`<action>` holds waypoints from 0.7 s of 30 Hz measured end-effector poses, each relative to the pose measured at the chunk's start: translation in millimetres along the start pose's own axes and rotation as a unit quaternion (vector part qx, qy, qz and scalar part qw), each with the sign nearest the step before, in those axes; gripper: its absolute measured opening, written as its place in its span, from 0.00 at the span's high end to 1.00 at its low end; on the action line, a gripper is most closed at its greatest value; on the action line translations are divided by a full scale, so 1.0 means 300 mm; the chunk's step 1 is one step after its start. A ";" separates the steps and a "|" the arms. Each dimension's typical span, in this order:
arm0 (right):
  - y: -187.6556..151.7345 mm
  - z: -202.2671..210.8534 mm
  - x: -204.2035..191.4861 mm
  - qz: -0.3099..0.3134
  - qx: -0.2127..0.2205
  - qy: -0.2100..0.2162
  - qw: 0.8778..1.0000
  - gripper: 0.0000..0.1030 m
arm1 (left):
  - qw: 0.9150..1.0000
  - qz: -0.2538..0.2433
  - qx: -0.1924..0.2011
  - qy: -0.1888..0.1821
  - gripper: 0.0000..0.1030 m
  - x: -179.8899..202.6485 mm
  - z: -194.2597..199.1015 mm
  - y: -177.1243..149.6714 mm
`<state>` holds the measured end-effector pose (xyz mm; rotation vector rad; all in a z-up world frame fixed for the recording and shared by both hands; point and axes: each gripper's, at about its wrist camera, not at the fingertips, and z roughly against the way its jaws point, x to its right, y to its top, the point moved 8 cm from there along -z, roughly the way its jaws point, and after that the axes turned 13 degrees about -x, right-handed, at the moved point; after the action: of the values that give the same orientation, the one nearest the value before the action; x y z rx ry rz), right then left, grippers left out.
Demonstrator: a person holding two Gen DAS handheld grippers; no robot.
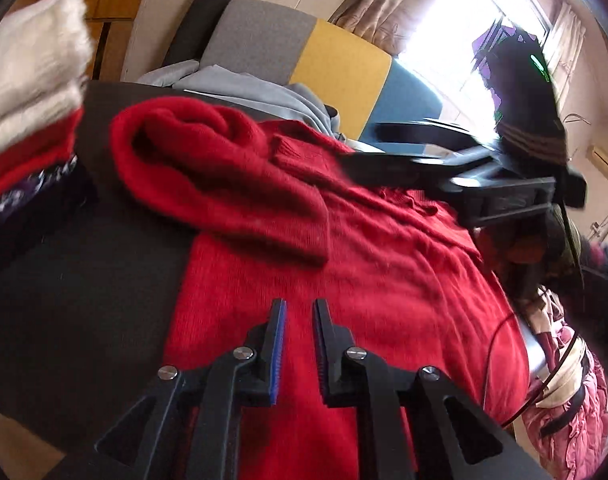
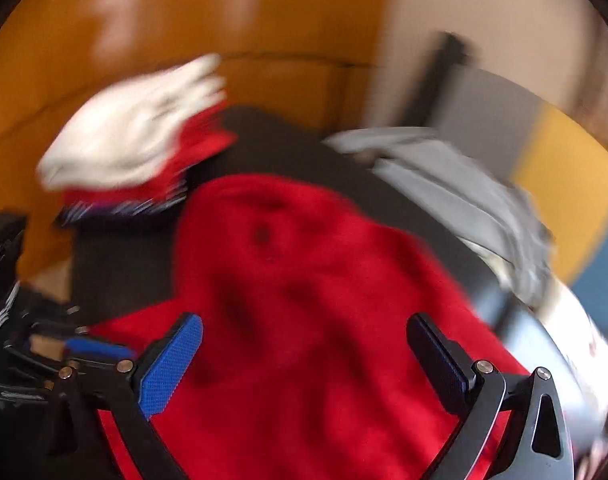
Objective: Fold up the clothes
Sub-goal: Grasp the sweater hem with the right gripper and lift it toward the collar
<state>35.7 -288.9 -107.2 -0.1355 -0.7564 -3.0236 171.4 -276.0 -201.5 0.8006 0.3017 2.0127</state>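
Observation:
A red knit sweater (image 1: pixel 364 272) lies spread on a dark round table (image 1: pixel 84 280), one sleeve (image 1: pixel 224 184) folded across its chest. My left gripper (image 1: pixel 300 306) hovers low over the sweater's body, its fingers only a narrow gap apart and nothing between them. In the blurred right wrist view the same sweater (image 2: pixel 304 280) fills the middle, and my right gripper (image 2: pixel 304 332) stands wide open above it, empty. That gripper shows blurred in the left wrist view (image 1: pixel 384 152) over the sweater's far shoulder. The left gripper (image 2: pixel 84 346) appears at the lower left.
A stack of folded clothes (image 1: pixel 28 92), white over red over a patterned piece, sits at the table's left edge (image 2: pixel 136 140). Grey garments (image 1: pixel 256 92) lie at the back by a grey, yellow and blue sofa (image 1: pixel 340 68). A person's sleeve (image 1: pixel 560 400) is at right.

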 end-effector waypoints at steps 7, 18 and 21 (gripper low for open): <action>0.042 -0.228 -0.185 0.046 -0.098 0.053 0.993 0.50 | 0.999 0.015 -0.008 -0.028 0.85 -0.028 0.020 -0.092; 0.037 -0.277 -0.170 0.014 -0.121 0.034 0.992 0.90 | 0.998 0.018 -0.001 -0.054 0.85 -0.046 0.007 -0.074; 0.052 -0.163 -0.084 -0.049 -0.078 0.062 0.994 0.93 | 0.999 0.017 0.002 -0.052 0.85 -0.047 0.008 -0.073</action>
<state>57.6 -325.8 -145.1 0.0898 -0.5312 -3.1447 192.9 -275.9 -216.4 0.9140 0.2341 1.9946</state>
